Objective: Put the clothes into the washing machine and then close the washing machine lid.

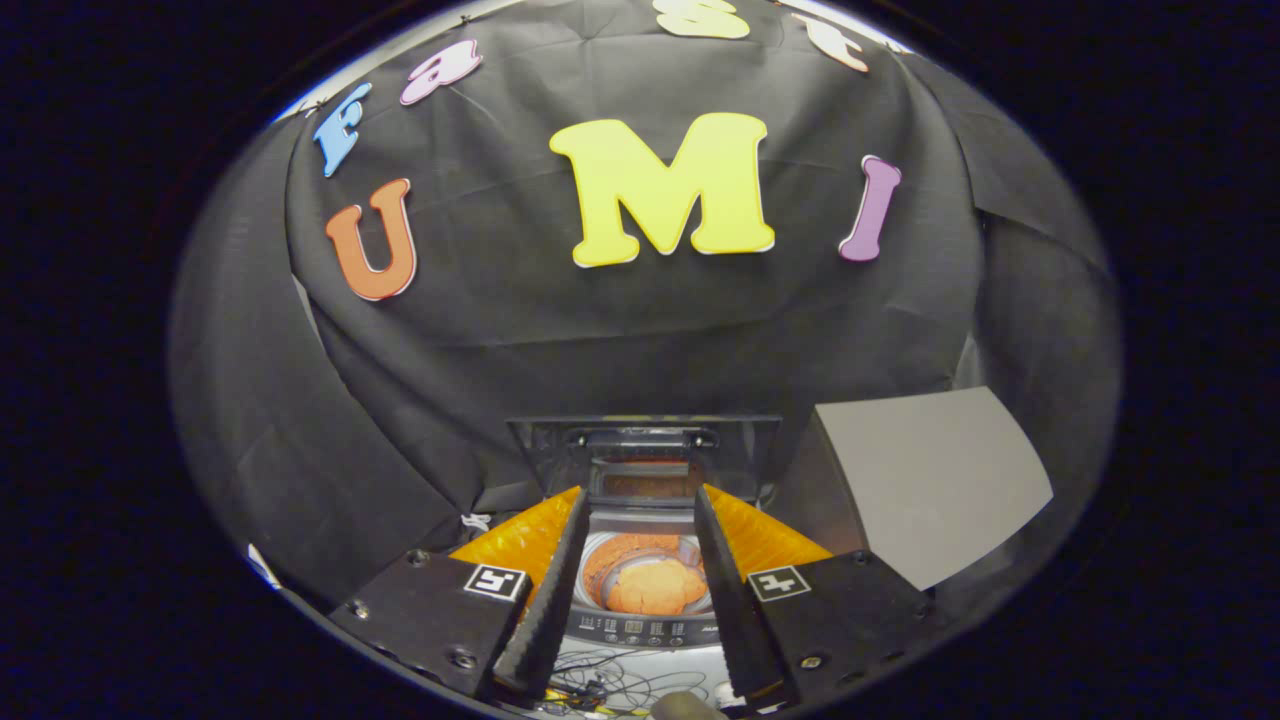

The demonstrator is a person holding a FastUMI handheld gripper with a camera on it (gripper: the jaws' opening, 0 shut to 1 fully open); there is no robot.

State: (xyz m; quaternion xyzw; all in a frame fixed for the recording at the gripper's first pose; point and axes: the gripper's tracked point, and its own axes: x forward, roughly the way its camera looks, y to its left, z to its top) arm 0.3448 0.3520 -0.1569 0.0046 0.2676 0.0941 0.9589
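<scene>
A small top-loading washing machine [640,628] stands ahead of my fingers with its dark see-through lid [645,455] raised upright at the back. An orange bundle of clothes [655,587] lies inside the round drum. My gripper [640,590] hovers in front of and above the machine. Its two black ribbed fingers [548,600] stand apart with nothing between them, framing the drum. The control panel runs along the machine's front edge.
A grey box [930,480] stands to the right of the machine. Loose cables [600,685] lie on the surface in front of the machine. Black cloth walls close in behind and at both sides.
</scene>
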